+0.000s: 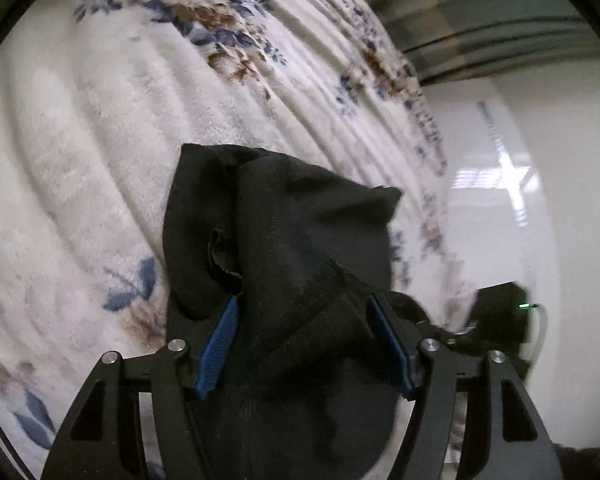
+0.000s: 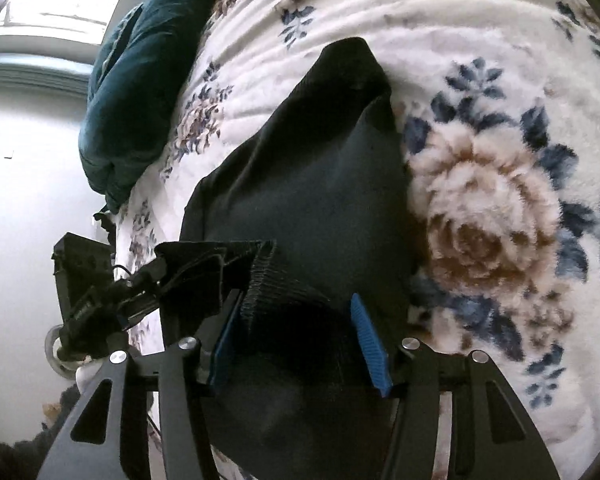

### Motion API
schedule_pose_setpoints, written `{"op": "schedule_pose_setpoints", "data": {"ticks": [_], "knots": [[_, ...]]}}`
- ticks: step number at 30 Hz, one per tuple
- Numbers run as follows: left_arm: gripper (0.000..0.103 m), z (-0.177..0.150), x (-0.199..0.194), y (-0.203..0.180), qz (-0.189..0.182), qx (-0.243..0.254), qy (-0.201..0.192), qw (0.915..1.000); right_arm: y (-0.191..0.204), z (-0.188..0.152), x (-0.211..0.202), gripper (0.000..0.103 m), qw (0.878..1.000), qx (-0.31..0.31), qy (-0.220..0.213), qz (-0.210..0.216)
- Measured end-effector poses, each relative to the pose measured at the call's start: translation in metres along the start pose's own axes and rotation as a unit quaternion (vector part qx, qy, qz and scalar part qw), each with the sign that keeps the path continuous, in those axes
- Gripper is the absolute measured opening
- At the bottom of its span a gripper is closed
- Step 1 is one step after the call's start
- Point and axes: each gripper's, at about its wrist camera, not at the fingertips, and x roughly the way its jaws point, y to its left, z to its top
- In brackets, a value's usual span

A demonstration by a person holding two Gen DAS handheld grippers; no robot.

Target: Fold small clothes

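A small black garment [image 1: 284,240] lies bunched on a white floral fleece blanket [image 1: 100,140]. In the left wrist view its ribbed hem sits between the blue pads of my left gripper [image 1: 306,320], whose jaws stand wide apart around the cloth. In the right wrist view the same black garment [image 2: 320,168] spreads away from me, and its ribbed waistband lies between the blue pads of my right gripper [image 2: 300,320], also wide apart. The left gripper [image 2: 100,292] shows at the left of the right wrist view, at the garment's edge.
A dark teal pillow [image 2: 136,80] lies at the blanket's far left edge. The blanket [image 2: 500,200] drops off to a glossy white floor [image 1: 520,200]. The right gripper's body [image 1: 500,312] shows at the right. Window blinds [image 1: 480,12] are beyond.
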Motion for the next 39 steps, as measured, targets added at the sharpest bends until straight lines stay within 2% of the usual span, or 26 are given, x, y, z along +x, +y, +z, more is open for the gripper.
{"op": "schedule_pose_setpoints", "data": {"ticks": [1, 5, 9, 10, 12, 15, 17, 20, 21, 22, 23, 24, 27, 33, 37, 39], "knots": [[0.063, 0.000, -0.001, 0.000, -0.007, 0.002, 0.001, 1.0000, -0.001, -0.001, -0.001, 0.063, 1.000, -0.003, 0.002, 0.000], [0.063, 0.001, 0.000, -0.001, -0.026, 0.018, 0.008, 0.9995, -0.002, -0.004, -0.004, 0.064, 1.000, -0.021, 0.007, 0.008], [0.063, 0.004, -0.009, 0.002, -0.079, 0.000, -0.005, 0.9969, -0.006, -0.005, -0.014, 0.067, 0.999, -0.018, -0.005, 0.042], [0.063, 0.003, -0.011, 0.003, -0.087, -0.003, -0.010, 0.9962, -0.008, -0.006, -0.015, 0.070, 0.999, -0.015, -0.007, 0.051], [0.064, 0.000, -0.013, 0.003, -0.100, -0.008, -0.013, 0.9949, -0.013, -0.010, -0.016, 0.070, 0.998, -0.011, -0.006, 0.057], [0.064, 0.003, -0.003, -0.008, -0.081, 0.019, 0.000, 0.9965, -0.015, -0.012, -0.008, 0.070, 0.998, -0.019, 0.007, 0.053], [0.064, 0.009, 0.008, -0.020, -0.059, 0.054, 0.012, 0.9967, -0.009, -0.009, -0.001, 0.070, 0.999, -0.034, 0.008, 0.041], [0.062, 0.015, 0.025, -0.038, -0.007, 0.106, 0.021, 0.9941, 0.003, -0.003, 0.006, 0.070, 0.998, -0.064, -0.003, 0.015], [0.055, 0.016, 0.028, -0.042, 0.013, 0.119, 0.019, 0.9927, 0.005, -0.001, 0.008, 0.067, 0.998, -0.069, -0.006, 0.004], [0.027, 0.016, 0.031, -0.045, 0.029, 0.128, 0.020, 0.9911, 0.007, 0.002, 0.009, 0.049, 0.997, -0.071, -0.011, -0.007], [0.010, 0.018, 0.034, -0.046, 0.058, 0.131, 0.020, 0.9894, 0.008, 0.003, 0.009, 0.034, 0.997, -0.073, -0.013, -0.012], [0.010, 0.018, 0.034, -0.044, 0.066, 0.128, 0.020, 0.9893, 0.009, 0.005, 0.010, 0.013, 0.997, -0.075, -0.016, -0.026], [0.009, 0.020, 0.029, -0.041, 0.074, 0.124, 0.012, 0.9894, 0.011, 0.008, 0.009, 0.013, 0.996, -0.072, -0.023, -0.043], [0.007, 0.027, 0.011, -0.047, 0.076, 0.121, -0.010, 0.9896, 0.024, 0.014, -0.006, 0.012, 0.997, -0.059, -0.039, -0.037], [0.007, 0.050, 0.003, -0.057, 0.073, 0.116, -0.037, 0.9899, 0.040, 0.030, -0.018, 0.012, 0.996, -0.062, -0.058, -0.036], [0.007, 0.064, 0.006, -0.057, 0.073, 0.110, -0.037, 0.9905, 0.046, 0.044, -0.023, 0.012, 0.995, -0.057, -0.069, -0.037]]}}
